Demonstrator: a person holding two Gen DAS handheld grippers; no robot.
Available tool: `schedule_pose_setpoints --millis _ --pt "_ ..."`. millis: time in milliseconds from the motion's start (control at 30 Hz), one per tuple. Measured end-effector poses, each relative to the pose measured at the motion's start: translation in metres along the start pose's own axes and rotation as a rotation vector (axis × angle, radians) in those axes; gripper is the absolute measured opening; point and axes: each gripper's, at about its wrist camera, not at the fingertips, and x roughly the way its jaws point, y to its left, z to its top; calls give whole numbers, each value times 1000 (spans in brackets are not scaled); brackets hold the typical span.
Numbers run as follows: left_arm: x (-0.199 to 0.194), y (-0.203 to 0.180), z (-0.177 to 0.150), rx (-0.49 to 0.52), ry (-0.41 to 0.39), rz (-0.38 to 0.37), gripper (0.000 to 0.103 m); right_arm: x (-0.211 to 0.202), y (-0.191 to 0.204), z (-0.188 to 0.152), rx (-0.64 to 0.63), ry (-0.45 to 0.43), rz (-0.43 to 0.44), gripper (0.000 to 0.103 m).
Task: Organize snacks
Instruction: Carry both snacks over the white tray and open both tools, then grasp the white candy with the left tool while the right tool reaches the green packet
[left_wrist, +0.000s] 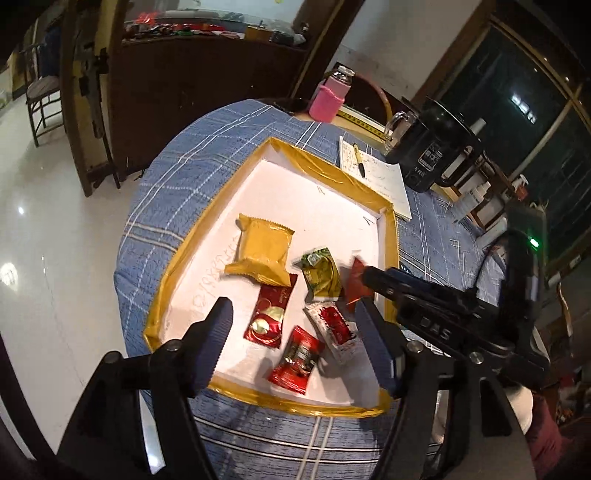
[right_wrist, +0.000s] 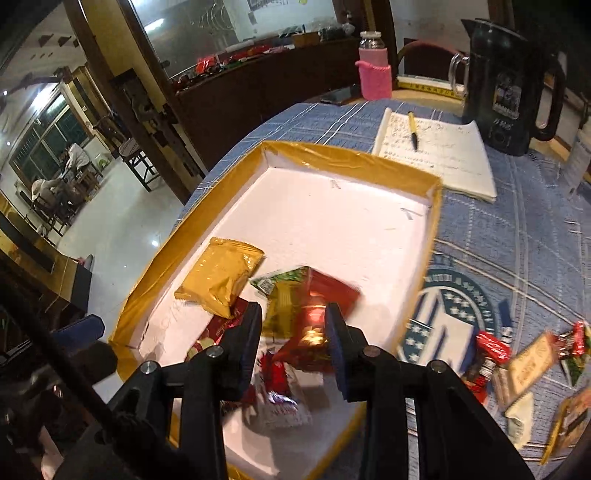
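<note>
A shallow white tray with a gold-taped rim (left_wrist: 177, 266) (right_wrist: 354, 153) lies on the blue checked cloth. In it lie a yellow packet (left_wrist: 262, 251) (right_wrist: 221, 277), a green packet (left_wrist: 319, 273) (right_wrist: 284, 291), a long red packet (left_wrist: 269, 314), a small red packet (left_wrist: 297, 363) and a white-and-red packet (left_wrist: 334, 328). My left gripper (left_wrist: 293, 310) hangs open above the tray's near end, nothing between its fingers. My right gripper (right_wrist: 293, 312) (left_wrist: 369, 275) is shut on a red packet (right_wrist: 332, 291) (left_wrist: 356, 284), tilted over the tray's right side.
Several loose snacks (right_wrist: 532, 362) lie on the cloth right of the tray. Behind the tray are a notebook (right_wrist: 443, 158) with a pen (right_wrist: 413, 131), a black kettle (right_wrist: 506, 85) and a pink-sleeved bottle (right_wrist: 373, 70). The table edge curves away at left.
</note>
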Motion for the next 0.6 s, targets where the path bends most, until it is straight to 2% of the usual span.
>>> schedule_pose_setpoints --millis 200,433,600 --pt "9 -32 -13 11 59 -23 69 -37 -33 -21 35 -25 -40 35" --pt "16 -94 -33 81 78 -85 70 -93 -135 -86 209 -24 -137 35" --pt "38 -147 -52 145 143 -128 70 -128 -218 -141 371 -5 -228 35"
